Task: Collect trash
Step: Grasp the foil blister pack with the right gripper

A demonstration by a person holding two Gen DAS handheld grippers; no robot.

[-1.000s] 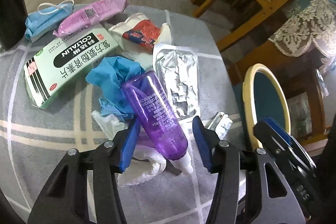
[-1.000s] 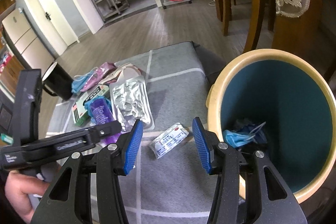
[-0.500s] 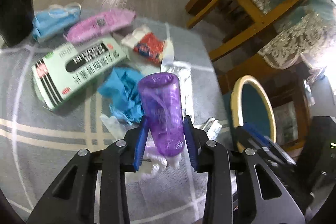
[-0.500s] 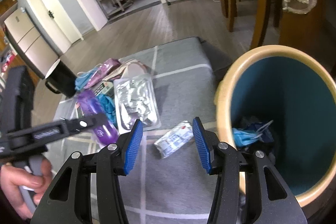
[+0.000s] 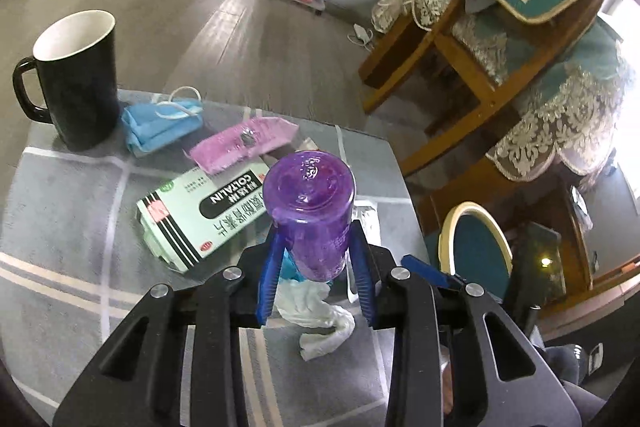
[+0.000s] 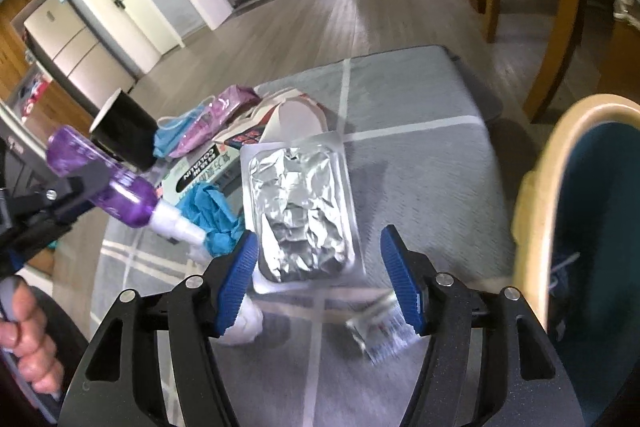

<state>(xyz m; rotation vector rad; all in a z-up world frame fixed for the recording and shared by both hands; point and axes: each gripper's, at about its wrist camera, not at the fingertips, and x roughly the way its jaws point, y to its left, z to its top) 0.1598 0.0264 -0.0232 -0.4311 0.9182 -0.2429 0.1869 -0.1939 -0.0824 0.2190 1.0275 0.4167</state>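
Translucent purple plastic spray bottle (image 5: 310, 215) has been lifted off the counter, clamped in the left gripper (image 5: 316, 279); right gripper (image 6: 320, 281) jaws are opening over crumpled foil blister tray (image 6: 300, 215), unheld; bin drop is judged next.

So the left gripper (image 5: 316, 267) went from open around the purple bottle (image 5: 310, 215) to clamped on it and lifted it off the worktop (image 5: 60, 227). Right gripper (image 6: 320, 283) slid over the foil tray (image 6: 300, 211), fingers opening.
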